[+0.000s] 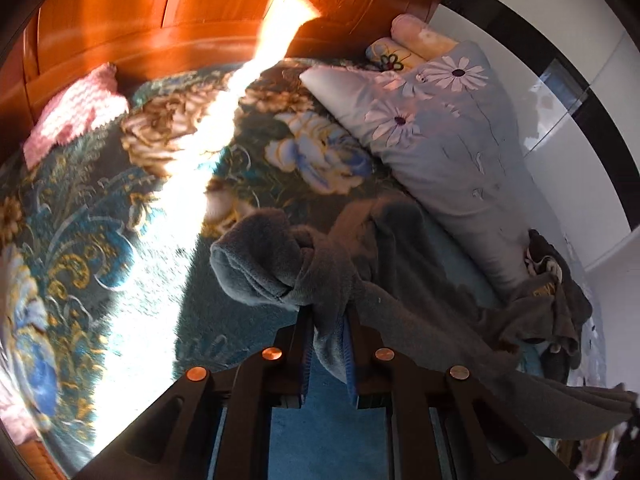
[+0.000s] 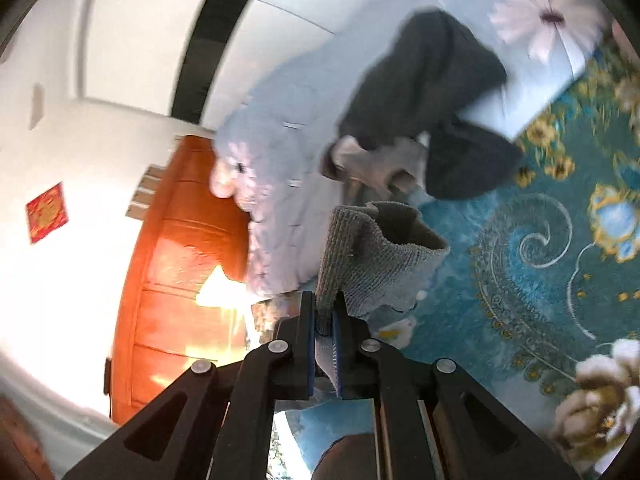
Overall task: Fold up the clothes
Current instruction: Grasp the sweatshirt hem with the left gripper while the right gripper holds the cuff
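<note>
Floral bedspread [image 1: 80,208], grey garment [image 1: 280,256] pinched in left claw [image 1: 328,320], right claw [image 2: 324,312]

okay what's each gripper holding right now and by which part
Left gripper pinches the grey fleece garment at a bunched fold near its cuff. Right gripper pinches a grey ribbed cuff by its edge.

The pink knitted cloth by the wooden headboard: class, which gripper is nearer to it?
Left. The pink knitted cloth lies ahead of the left gripper, across the floral blanket. The right gripper view never shows it.
</note>
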`<state>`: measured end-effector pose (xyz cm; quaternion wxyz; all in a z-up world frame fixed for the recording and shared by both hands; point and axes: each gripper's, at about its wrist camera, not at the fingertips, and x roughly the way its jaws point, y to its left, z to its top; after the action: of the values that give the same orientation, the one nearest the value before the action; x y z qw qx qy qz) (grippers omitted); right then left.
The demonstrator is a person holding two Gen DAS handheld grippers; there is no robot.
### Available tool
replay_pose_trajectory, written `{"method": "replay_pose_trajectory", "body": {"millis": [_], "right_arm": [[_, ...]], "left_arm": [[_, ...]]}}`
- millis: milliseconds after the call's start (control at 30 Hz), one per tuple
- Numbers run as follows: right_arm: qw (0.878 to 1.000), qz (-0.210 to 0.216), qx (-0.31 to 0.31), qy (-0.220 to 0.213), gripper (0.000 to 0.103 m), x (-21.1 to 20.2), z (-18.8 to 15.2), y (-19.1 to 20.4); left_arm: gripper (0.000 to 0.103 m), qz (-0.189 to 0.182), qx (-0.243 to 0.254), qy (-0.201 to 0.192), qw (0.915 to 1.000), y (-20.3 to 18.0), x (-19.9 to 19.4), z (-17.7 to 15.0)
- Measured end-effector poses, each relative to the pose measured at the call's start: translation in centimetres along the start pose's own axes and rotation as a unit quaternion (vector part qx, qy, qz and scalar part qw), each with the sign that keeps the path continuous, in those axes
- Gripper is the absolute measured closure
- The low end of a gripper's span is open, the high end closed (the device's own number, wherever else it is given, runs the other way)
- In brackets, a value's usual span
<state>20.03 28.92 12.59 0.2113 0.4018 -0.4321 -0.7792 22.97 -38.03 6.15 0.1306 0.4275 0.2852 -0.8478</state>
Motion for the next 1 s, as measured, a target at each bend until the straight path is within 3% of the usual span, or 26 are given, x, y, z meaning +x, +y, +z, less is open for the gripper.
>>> {"method": "replay_pose_trajectory", "body": {"millis": [100, 233, 433, 533, 700, 800, 867, 933, 1000], "right_arm": [[0.999, -0.017, -0.018, -0.034, 0.096, -3.1, 1.3, 1.4], [0.995, -0.083, 0.021, -0.044, 0.096, -2.8, 3.9, -1.8], [0.982, -0.184, 0.009, 0.025, 0.096, 3.1, 3.7, -5.3], [0.971, -0.231, -0.007, 0.061, 0.096, 5.9, 3.4, -6.6], [0.953, -0.274, -0.053, 0.116, 0.092, 8.3, 2.0, -7.4], [0.940, -0.309, -0.086, 0.120, 0.091, 7.4, 1.5, -6.8], [0.933, -0.329, -0.098, 0.107, 0.083, 6.4, 1.7, -6.0], [0.927, -0.347, -0.116, 0.088, 0.064, 5.8, 2.2, -4.8], [0.923, -0.351, -0.143, 0.073, 0.059, 6.2, 2.8, -3.4]], "left_arm": [[0.088, 0.012, 0.003, 0.024, 0.9996, 0.1, 1.6, 0.8], [0.088, 0.013, -0.025, 0.064, 0.9976, 0.0, 6.1, 0.9], [0.087, 0.045, 0.049, 0.112, 0.9915, -4.1, 11.0, 1.1], [0.086, 0.059, 0.093, 0.119, 0.9867, -6.3, 11.0, 1.5], [0.069, 0.044, 0.155, 0.132, 0.9780, -8.1, 8.1, 0.7], [0.053, 0.039, 0.182, 0.122, 0.9750, -8.7, 6.4, 1.4], [0.050, 0.054, 0.194, 0.112, 0.9729, -9.5, 6.0, 2.6], [0.043, 0.054, 0.201, 0.103, 0.9727, -10.6, 6.2, 4.0], [0.035, 0.043, 0.202, 0.095, 0.9738, -11.7, 6.7, 5.5]]}}
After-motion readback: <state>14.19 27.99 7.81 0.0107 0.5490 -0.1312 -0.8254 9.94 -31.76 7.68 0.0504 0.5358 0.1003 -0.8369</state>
